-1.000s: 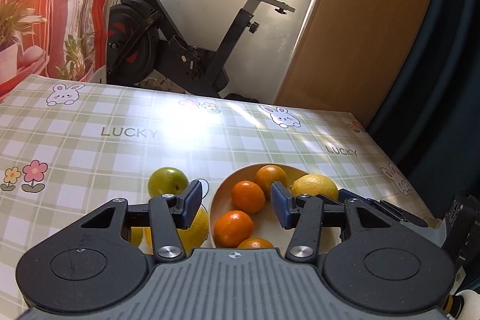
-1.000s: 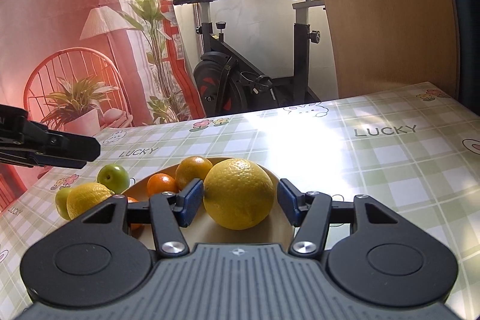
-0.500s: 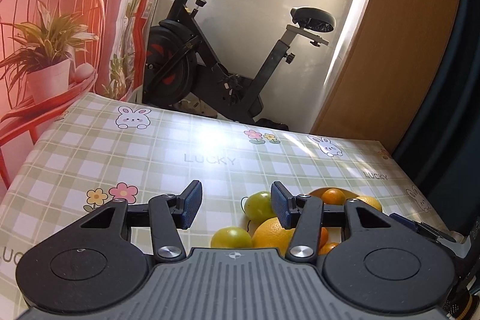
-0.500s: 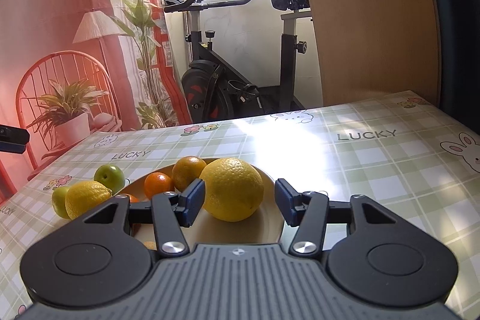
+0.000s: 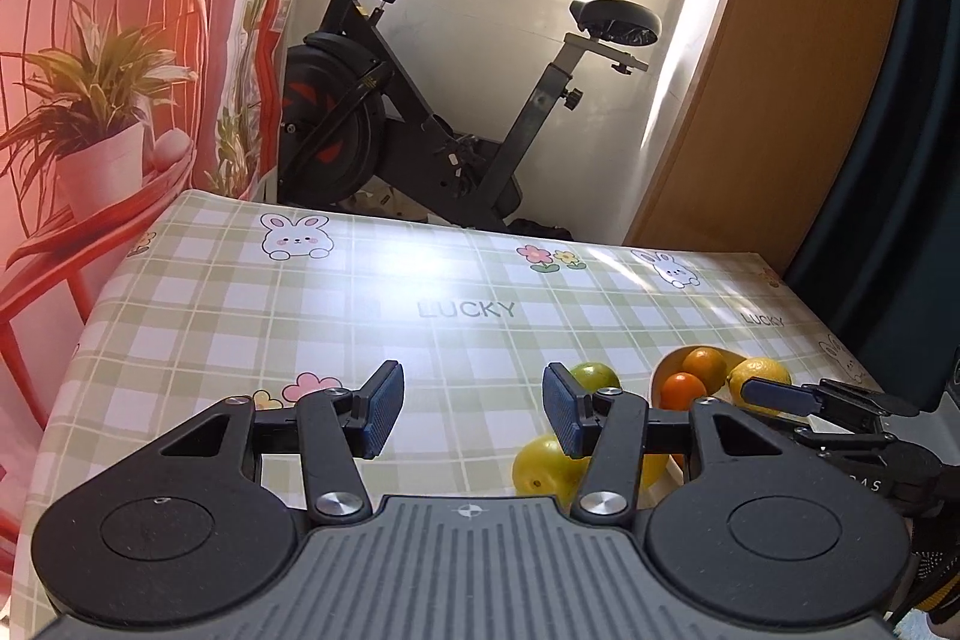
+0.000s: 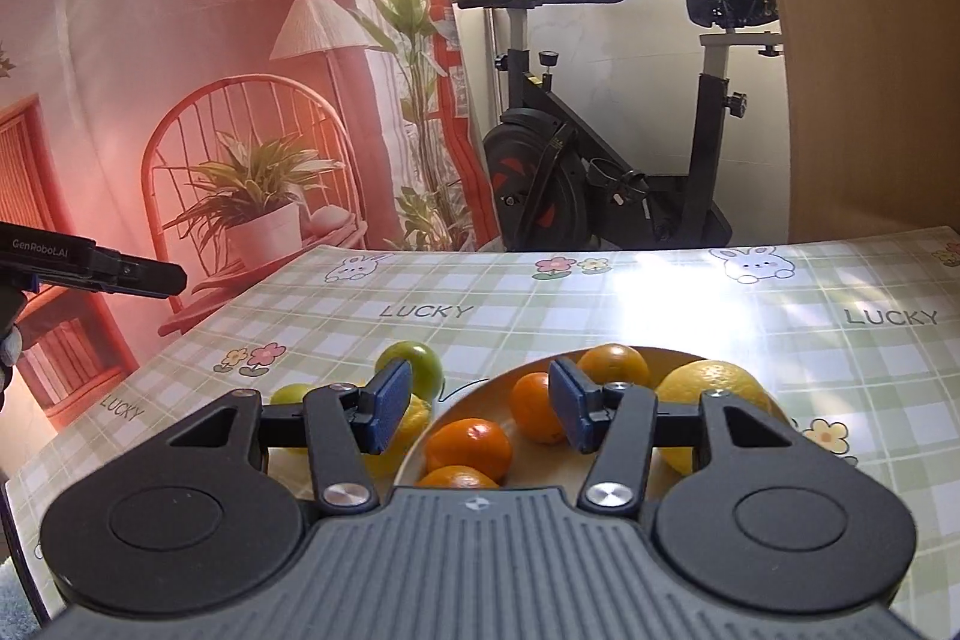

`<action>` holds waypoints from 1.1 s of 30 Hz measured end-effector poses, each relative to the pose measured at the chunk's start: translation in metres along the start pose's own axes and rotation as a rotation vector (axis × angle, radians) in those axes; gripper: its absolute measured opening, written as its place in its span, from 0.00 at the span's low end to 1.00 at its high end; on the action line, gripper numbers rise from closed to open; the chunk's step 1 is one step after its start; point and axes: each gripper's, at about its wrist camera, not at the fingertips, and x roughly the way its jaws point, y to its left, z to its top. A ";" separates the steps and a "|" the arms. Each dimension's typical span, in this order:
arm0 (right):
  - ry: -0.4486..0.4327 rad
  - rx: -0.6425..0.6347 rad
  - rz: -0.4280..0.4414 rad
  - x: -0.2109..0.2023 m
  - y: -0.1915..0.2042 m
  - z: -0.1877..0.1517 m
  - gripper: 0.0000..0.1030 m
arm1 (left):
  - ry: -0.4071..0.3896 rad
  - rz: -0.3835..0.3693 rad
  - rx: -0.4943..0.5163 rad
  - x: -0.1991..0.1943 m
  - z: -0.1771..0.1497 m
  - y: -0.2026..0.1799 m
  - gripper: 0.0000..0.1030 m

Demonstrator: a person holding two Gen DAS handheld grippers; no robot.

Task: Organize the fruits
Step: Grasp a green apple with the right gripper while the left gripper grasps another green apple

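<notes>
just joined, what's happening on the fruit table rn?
A person is sorting fruit with two handheld grippers. The left gripper and right gripper are both open and hold nothing. Four oranges and a big lemon sit in the bowl. Two green fruits and a yellow one lie on the tablecloth beside it.

Checked tablecloth (image 6: 660, 316) bears a fruit bowl (image 6: 480, 391); green apples (image 6: 420, 361) beside it.

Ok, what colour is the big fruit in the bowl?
Yellow: the big fruit shows best in the right wrist view.
</notes>
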 end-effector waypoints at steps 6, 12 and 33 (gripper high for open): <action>0.108 -0.122 0.147 0.051 0.049 0.005 0.53 | 0.007 -0.013 -0.017 0.002 -0.009 0.014 0.52; 0.188 -0.242 0.223 0.090 0.090 0.007 0.53 | 0.010 -0.004 -0.077 0.010 -0.015 0.029 0.52; 0.246 -0.208 0.132 0.108 0.105 -0.008 0.51 | 0.071 -0.092 -0.132 0.031 -0.023 0.020 0.53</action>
